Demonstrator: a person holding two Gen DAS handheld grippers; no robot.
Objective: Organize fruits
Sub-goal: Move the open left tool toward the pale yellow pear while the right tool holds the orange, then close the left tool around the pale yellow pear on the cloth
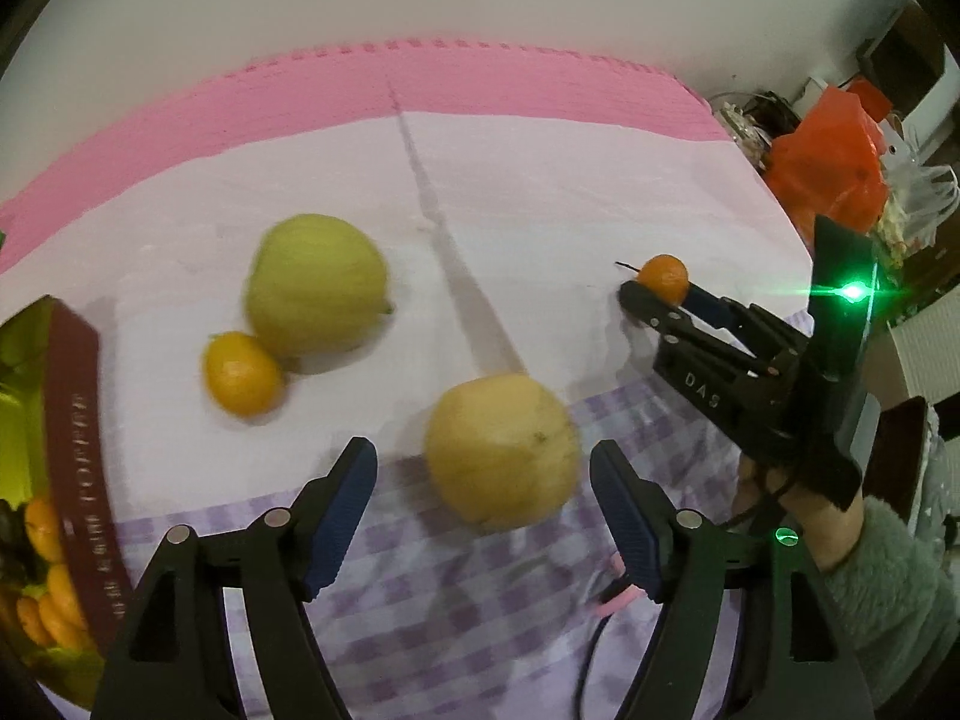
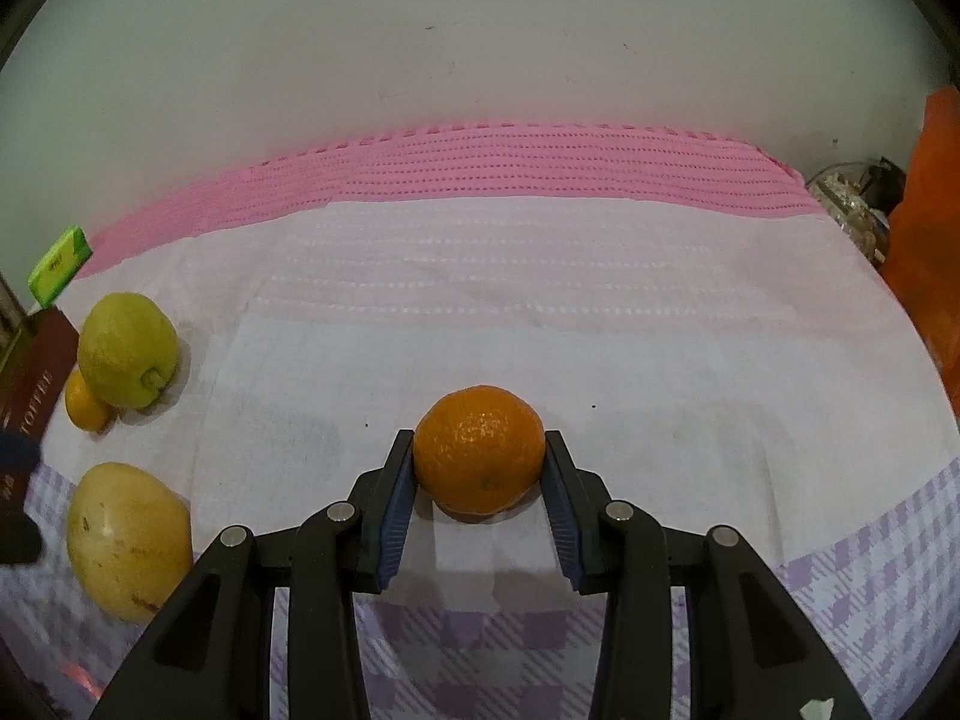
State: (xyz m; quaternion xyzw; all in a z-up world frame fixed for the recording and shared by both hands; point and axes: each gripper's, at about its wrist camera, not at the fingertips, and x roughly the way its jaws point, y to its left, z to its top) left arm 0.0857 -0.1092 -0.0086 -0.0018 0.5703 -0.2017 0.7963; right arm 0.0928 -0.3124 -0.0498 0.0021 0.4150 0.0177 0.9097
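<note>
White cloth point(image 2: 540, 312), orange point(image 2: 480, 450) between right jaws.

free: white cloth point(image 2: 540, 312) centre | blocked: left, pears point(image 2: 127, 348), box point(image 1: 78, 420)

On the table: 2 big fruits, 1 green point(image 1: 316, 285) & 1 yellow point(image 1: 501, 450). 2 oranges, 1 small point(image 1: 243, 373), 1 in jaws point(image 2: 479, 449). 1 box point(image 1: 81, 456) w/ several more oranges, no. unclear.

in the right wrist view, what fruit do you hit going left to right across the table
small orange → green pear → orange in the right gripper. The yellow pear lies nearer, below those first two, so its place in the order is unclear.
</note>
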